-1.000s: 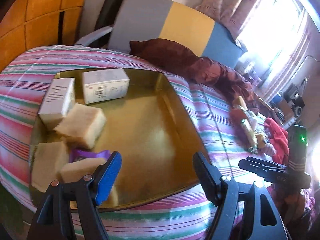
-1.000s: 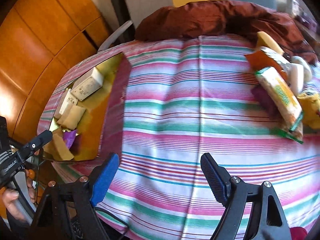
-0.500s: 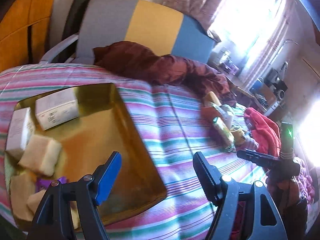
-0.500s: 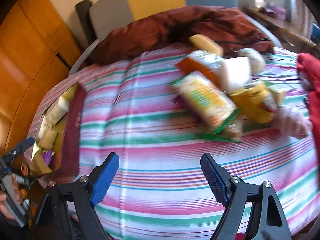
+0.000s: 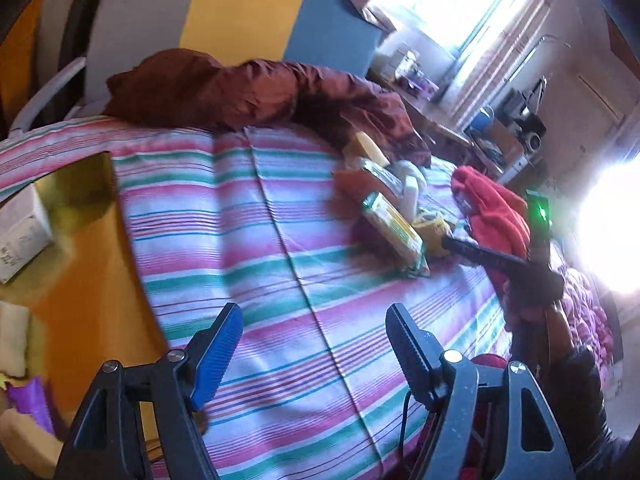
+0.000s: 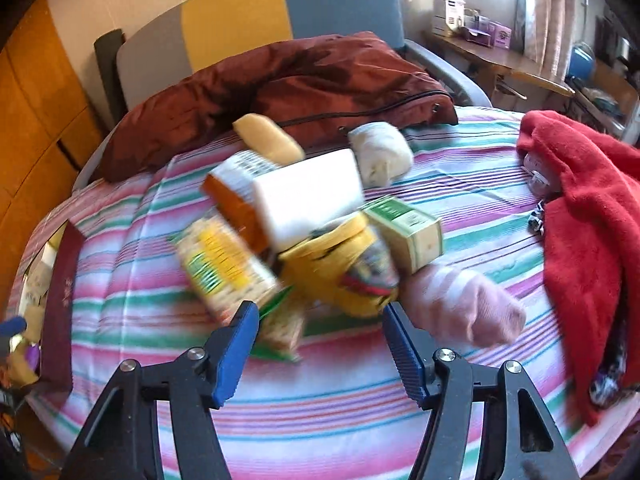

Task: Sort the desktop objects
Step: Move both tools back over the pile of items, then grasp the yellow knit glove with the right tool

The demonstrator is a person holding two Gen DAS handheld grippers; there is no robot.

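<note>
Two tools work here: we keep the left tool (image 5: 314, 344) spread and clear while the right tool (image 6: 320, 334), jaws just narrowing on nothing, closes squarely on the yellow packet (image 6: 340, 276) beside the pink sock (image 6: 464, 304).

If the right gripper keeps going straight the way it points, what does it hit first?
Most likely the yellow packet, which lies straight ahead of the right gripper at the near edge of the pile. Its jaws, just closing, hold nothing. Depth is hard to judge.

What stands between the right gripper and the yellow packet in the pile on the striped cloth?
Nothing visible does. The right gripper has open jaws that have just been closing, with nothing between them, and the yellow packet lies directly beyond its tips. The green-and-yellow snack pack and the pink sock crowd it on either side.
</note>
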